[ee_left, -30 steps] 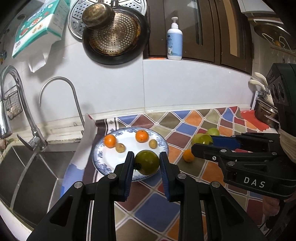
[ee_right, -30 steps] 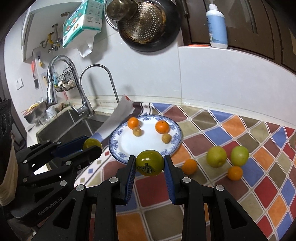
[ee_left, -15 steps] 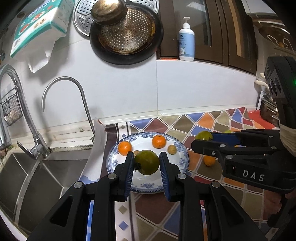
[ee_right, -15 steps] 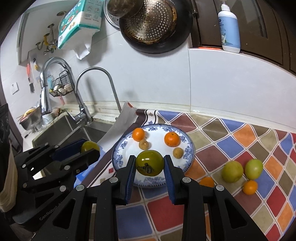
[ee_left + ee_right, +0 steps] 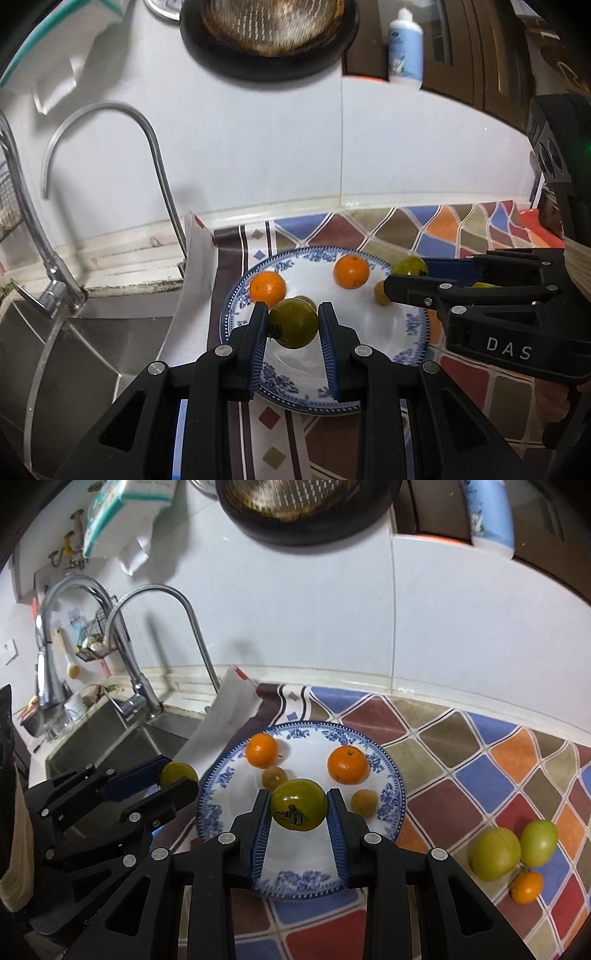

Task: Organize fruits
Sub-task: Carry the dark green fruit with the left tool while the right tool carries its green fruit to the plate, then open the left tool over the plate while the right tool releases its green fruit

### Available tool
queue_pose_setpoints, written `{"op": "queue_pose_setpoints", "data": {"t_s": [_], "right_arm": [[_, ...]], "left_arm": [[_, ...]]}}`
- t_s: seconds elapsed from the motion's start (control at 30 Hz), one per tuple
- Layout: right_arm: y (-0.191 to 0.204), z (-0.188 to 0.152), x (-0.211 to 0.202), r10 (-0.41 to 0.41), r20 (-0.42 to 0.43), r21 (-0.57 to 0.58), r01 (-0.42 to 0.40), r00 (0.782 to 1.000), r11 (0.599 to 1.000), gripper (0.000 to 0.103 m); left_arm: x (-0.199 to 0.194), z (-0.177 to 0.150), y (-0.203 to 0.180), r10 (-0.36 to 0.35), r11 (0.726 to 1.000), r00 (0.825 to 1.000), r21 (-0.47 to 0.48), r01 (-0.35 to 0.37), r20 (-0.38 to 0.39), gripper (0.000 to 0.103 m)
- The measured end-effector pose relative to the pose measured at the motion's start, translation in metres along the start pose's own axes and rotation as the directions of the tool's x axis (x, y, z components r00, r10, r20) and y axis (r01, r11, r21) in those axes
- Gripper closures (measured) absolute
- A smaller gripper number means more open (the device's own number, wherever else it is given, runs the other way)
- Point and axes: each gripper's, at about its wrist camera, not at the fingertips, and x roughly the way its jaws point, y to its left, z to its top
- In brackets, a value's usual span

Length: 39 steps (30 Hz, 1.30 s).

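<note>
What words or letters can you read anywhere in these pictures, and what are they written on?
"DAS": white letters on the side of the right gripper, seen from the left wrist.
Partly cut-off letters on the left gripper body: too hidden to read.
Print on the white and blue bottle: too blurred to read.
Print on the green and white paper pack: too blurred to read.
Dark mark on the green tomato: a scuff, not writing.

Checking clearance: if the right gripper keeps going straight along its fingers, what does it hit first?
Probably the small brownish round fruit on the blue-and-white patterned plate, lying just beyond the green tomato clamped in the right gripper. Depth is unclear; the plate's white surface could come first.
</note>
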Motion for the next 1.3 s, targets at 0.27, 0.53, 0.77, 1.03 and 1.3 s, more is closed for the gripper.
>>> {"op": "queue_pose_setpoints", "data": {"t_s": [0.27,0.53,0.77,1.03,1.3], "right_arm": [[-0.005,0.004,0.043,-0.001,-0.064,0.003,0.002,0.998,1.000,0.072],[-0.013,-0.002,0.070,0.000,-0.116,0.012,0.001,0.993,1.000,0.072],[-0.015,-0.005,0.079,0.000,-0.131,0.015,0.002,0.991,1.000,0.072],[-0.015,-0.004,0.073,-0.009,-0.115,0.020,0.012,0.993,1.000,0.060],[-0.014,-0.006,0.041,-0.034,-0.062,0.010,0.035,0.997,0.999,0.060]], "left_arm": [[0.042,-0.005,0.009,-0.001,1.000,0.997,0.007,0.002,-0.071,0.075],[0.062,-0.011,0.012,-0.003,1.000,0.994,0.012,0.004,-0.108,0.075],[0.071,-0.015,0.010,-0.008,1.000,0.992,0.023,0.011,-0.126,0.074],[0.060,-0.014,0.012,0.005,1.000,0.993,0.001,-0.004,-0.114,0.057],[0.022,-0.007,0.011,0.035,0.998,0.997,-0.042,-0.038,-0.074,0.046]]}}
